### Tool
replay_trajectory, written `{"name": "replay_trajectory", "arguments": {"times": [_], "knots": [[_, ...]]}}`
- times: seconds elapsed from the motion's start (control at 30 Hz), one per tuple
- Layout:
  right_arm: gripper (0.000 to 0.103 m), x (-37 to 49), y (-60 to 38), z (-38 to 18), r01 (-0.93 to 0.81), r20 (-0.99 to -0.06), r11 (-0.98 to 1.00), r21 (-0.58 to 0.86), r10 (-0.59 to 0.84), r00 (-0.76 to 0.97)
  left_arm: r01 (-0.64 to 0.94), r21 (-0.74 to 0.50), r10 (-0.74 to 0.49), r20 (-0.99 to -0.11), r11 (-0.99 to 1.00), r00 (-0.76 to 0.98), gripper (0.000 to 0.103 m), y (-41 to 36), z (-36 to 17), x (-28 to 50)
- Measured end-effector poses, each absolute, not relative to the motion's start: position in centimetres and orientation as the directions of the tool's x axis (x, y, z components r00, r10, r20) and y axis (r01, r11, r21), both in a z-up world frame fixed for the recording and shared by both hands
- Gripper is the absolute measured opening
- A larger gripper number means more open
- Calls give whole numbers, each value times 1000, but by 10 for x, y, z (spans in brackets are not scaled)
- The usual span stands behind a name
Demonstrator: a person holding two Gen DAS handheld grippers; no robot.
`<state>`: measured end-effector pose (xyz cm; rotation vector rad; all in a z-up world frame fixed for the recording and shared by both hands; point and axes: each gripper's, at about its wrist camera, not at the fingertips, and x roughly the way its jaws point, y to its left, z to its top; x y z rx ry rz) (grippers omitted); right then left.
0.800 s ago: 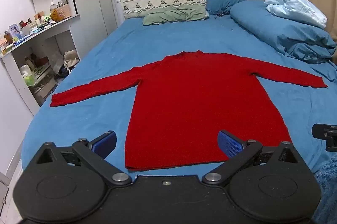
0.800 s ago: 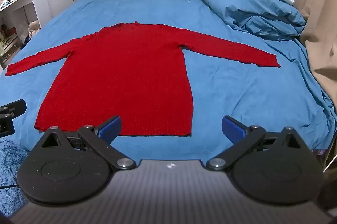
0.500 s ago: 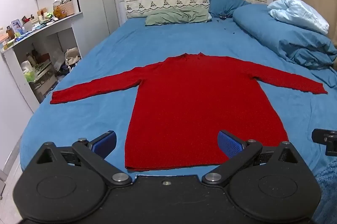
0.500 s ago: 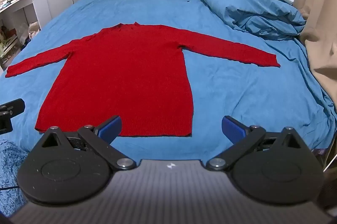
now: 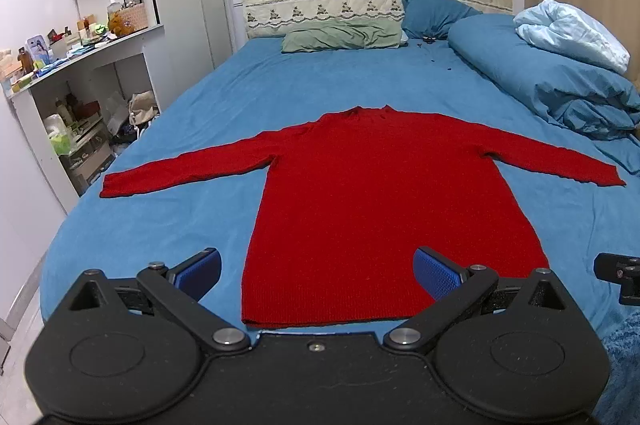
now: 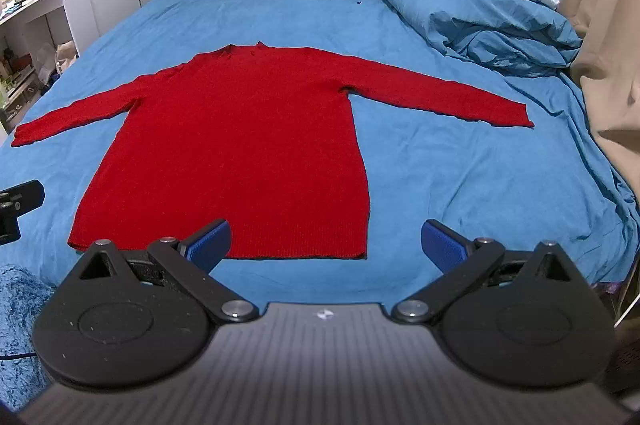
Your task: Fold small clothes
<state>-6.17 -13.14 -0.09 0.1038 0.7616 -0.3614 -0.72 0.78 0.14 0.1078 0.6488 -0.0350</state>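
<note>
A red long-sleeved sweater (image 5: 384,201) lies flat on the blue bed, collar away from me and both sleeves spread out; it also shows in the right wrist view (image 6: 240,153). My left gripper (image 5: 318,275) is open and empty, hovering over the hem's left half. My right gripper (image 6: 326,245) is open and empty above the hem's right corner. Each gripper shows at the edge of the other's view.
A rolled blue duvet (image 5: 560,85) with a pale blue blanket lies along the bed's right side. Green and blue pillows (image 5: 344,35) sit at the headboard. A cluttered white shelf unit (image 5: 80,97) stands left of the bed. A curtain (image 6: 612,25) hangs on the right.
The left wrist view has tilted up slightly and shifted a little to the left. The sweater and the right gripper have barely moved.
</note>
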Motion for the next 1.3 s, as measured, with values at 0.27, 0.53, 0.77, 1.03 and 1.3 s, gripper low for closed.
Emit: {"name": "replay_trajectory", "arguments": {"times": [0.27,0.53,0.77,1.03,1.3], "knots": [[103,-63,-130,-1,347,-688,937,-37,-276,672,59,92,7,-597,994,802,103,7,3,-9],[103,-63,-131,-1,350,-690,936,-33,-275,670,57,88,7,-597,994,802,103,8,4,-10],[103,-63,-129,0,353,-690,935,-32,-276,669,50,85,10,-596,995,803,103,8,8,-9],[103,-62,-130,-1,350,-693,936,-28,-271,668,46,87,15,-593,995,805,103,9,6,-11],[103,-62,-131,-2,349,-697,937,-20,-263,668,46,92,19,-599,995,800,103,8,7,-7]]}}
